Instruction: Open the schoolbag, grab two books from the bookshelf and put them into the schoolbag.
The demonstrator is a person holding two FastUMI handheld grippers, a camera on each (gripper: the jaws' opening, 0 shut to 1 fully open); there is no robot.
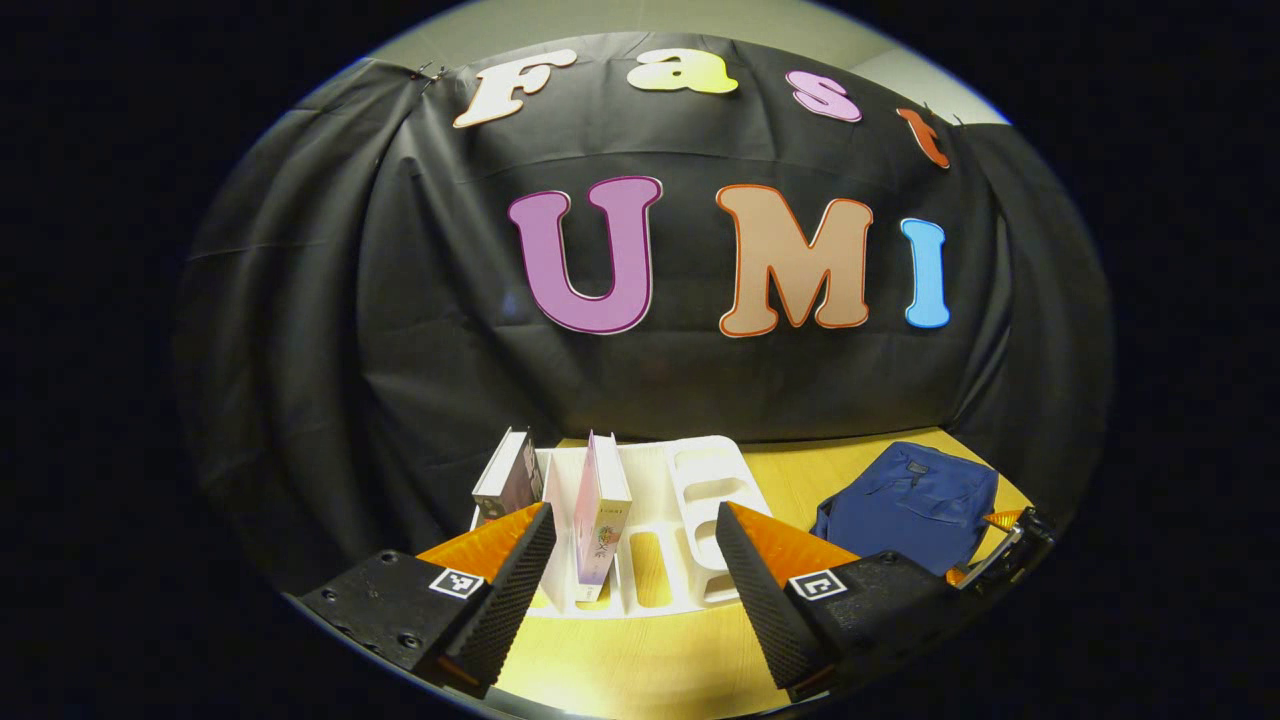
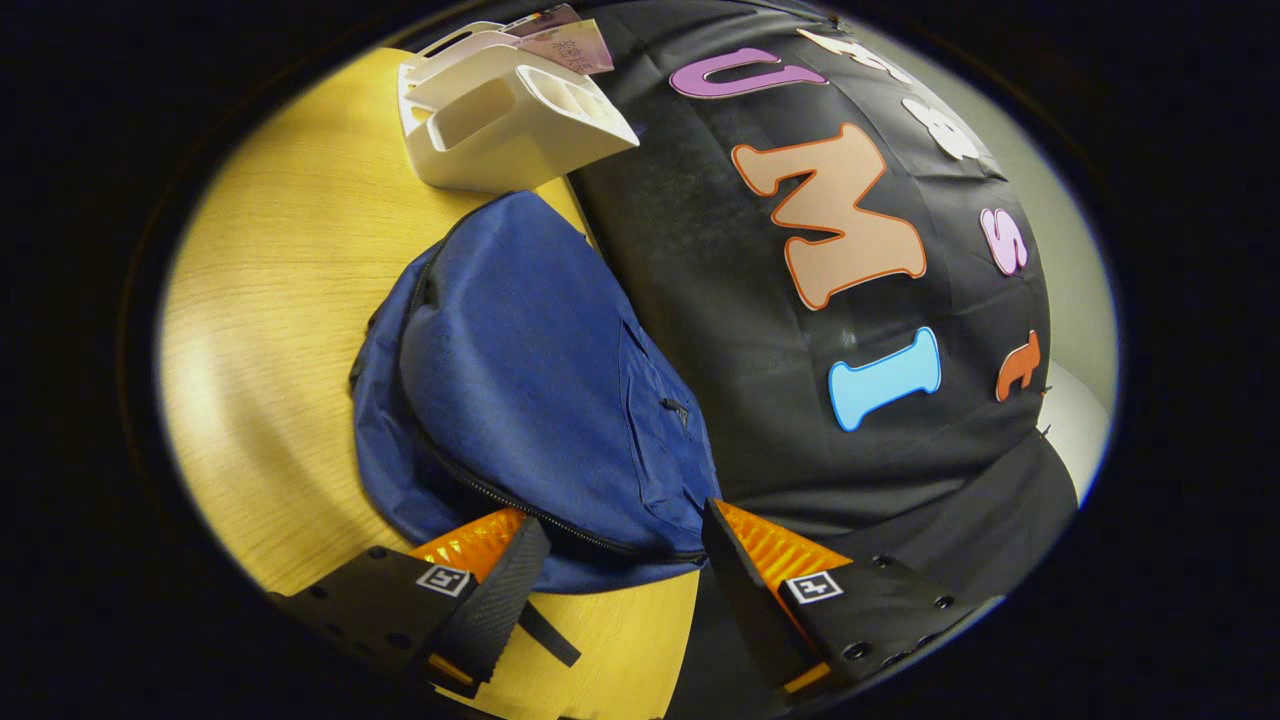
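Item 1, schoolbag [image 2: 530,380]: blue, lying flat on the worktop [image 2: 270,300], centre of the right gripper view; lower right of the left gripper view. Zip reads as closed, so I judge the opening step not yet done.

Item 2, right tongs [image 2: 625,560]: released, nothing between the fingers, poised at the bag's near edge, where the zip line runs across the bottom centre of the frame. I cannot make out the zip pull. To do this step well, I would find the pull along that seam, close on it squarely, and draw it along the curve of the zip, not straight up, so the fabric does not bunch.

Item 3, left tongs [image 1: 635,560]: released, holding nothing, aimed at the bookshelf at lower centre. Best use for now, in my view: pin the bag while the zip runs.

Item 4, bookshelf [image 1: 700,490]: white slotted rack, lower centre of the left gripper view, upper left of the right gripper view, just beside the bag. Contents: 2 books, both upright. Pale book [image 1: 602,520] in a middle slot; grey book [image 1: 508,475] at the left end. Remaining slots vacant.

Item 5, schoolbag contents: hidden.
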